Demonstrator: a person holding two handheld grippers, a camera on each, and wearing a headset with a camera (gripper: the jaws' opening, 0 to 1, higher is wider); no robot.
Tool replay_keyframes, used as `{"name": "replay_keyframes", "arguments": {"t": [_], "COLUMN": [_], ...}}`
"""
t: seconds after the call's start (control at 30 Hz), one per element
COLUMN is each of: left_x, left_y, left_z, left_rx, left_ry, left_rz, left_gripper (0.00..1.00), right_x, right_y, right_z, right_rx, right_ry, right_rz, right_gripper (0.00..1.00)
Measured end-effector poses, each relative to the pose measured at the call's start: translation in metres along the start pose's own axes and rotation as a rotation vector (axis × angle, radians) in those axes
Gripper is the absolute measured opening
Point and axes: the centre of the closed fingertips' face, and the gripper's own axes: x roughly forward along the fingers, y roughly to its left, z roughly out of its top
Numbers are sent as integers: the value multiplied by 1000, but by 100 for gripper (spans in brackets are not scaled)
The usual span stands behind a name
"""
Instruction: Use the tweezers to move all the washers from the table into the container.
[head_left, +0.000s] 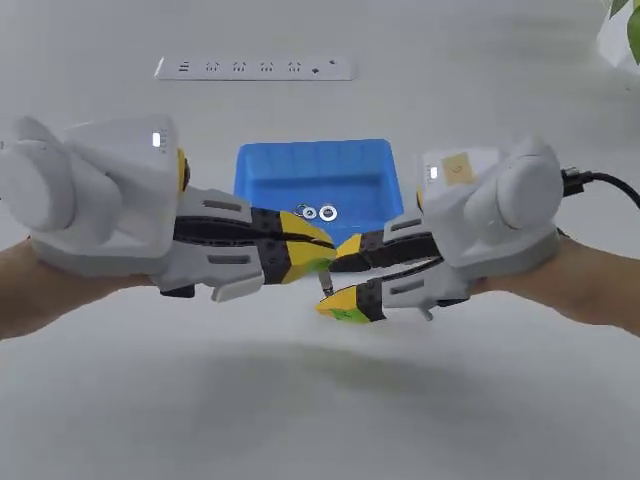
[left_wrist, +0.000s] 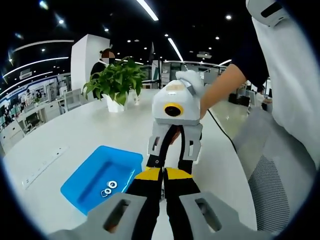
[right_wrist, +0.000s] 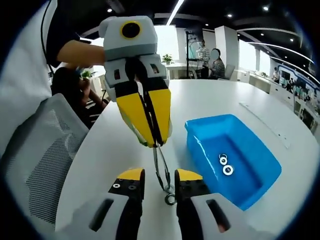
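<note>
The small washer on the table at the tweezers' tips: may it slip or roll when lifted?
The washer looks thin and flat, so it is probably light, rigid and unlikely to roll. It seems to be smooth metal and the tweezers have narrow tips, so it may slip out.

Tweezers (right_wrist: 163, 181) partly hidden between jaws

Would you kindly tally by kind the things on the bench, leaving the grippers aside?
Tweezers: 1
Blue container: 1
Washers inside it: 3
Washer at the tweezers' tip: 1
Power strip: 1
Potted plant: 1
Total: 8
</note>
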Motion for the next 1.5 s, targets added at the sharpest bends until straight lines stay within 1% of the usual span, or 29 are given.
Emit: {"name": "replay_keyframes", "arguments": {"t": [0.1,0.13,0.17,0.2,0.27,0.33,0.43,0.47,0.5,0.53,0.67,0.7,0.73,0.8,0.9,1.03,1.1,1.13,1.17,1.23,1.27,1.3,1.37,1.4,1.5], "left_x": [1,2,2,2,3,3,3,3,3,3,1,1,-1,-3,-8,-19,-26,-28,-33,-39,-44,-48,-55,-59,-69], "left_y": [0,0,0,0,-1,-1,0,0,0,2,2,1,-2,-3,-2,0,-2,-2,-3,-4,-3,-2,-3,-3,-4], "left_z": [0,1,1,1,1,0,0,0,0,0,-1,-1,-1,-1,-2,-3,-3,-3,-5,-8,-11,-12,-13,-15,-19], "left_rx": [-3,-4,-2,-6,-5,-5,-10,-43,-99,-71,-65,-70,-79,-74,-77,-79,-77,-84,-90,-88,-74,-67,-92,-93,-102], "left_ry": [-3,-4,-5,-6,-6,-2,7,8,6,6,21,24,24,26,38,47,47,46,53,62,74,72,62,62,65], "left_rz": [1,-2,-1,-2,-4,-4,-2,-1,6,14,27,21,13,21,42,66,71,79,88,103,125,143,156,170,196], "left_gripper": [5,5,5,5,5,5,5,5,5,5,6,8,13,16,21,25,25,26,28,30,30,29,28,28,31], "right_x": [-1,-1,-1,0,1,2,1,1,1,1,1,2,2,3,4,2,0,-2,-4,-8,-11,-13,-18,-20,-29], "right_y": [1,0,-2,-3,-3,-2,-2,-3,-3,-4,-4,-3,-3,-2,-2,-1,-1,-1,-1,-1,-1,-2,-2,-2,-3], "right_z": [2,2,1,-3,-3,-3,-4,-4,-4,-4,-3,-3,-2,-2,0,7,10,12,13,17,19,20,25,27,36], "right_rx": [-30,-38,-48,-59,-65,-104,-129,-127,-128,-128,-123,-123,-123,-124,-123,-109,-100,-94,-94,-91,-89,-89,-88,-89,-89], "right_ry": [-8,-7,2,24,30,45,51,49,47,43,36,35,35,34,33,18,10,5,3,0,-3,-5,-12,-14,-21], "right_rz": [5,-3,-10,-19,-17,-17,-19,-20,-22,-28,-37,-39,-39,-34,-35,-41,-44,-44,-47,-51,-56,-59,-64,-67,-77], "right_gripper": [19,17,16,13,12,11,10,10,10,10,9,9,9,9,9,9,9,9,9,9,9,9,9,9,9]}}
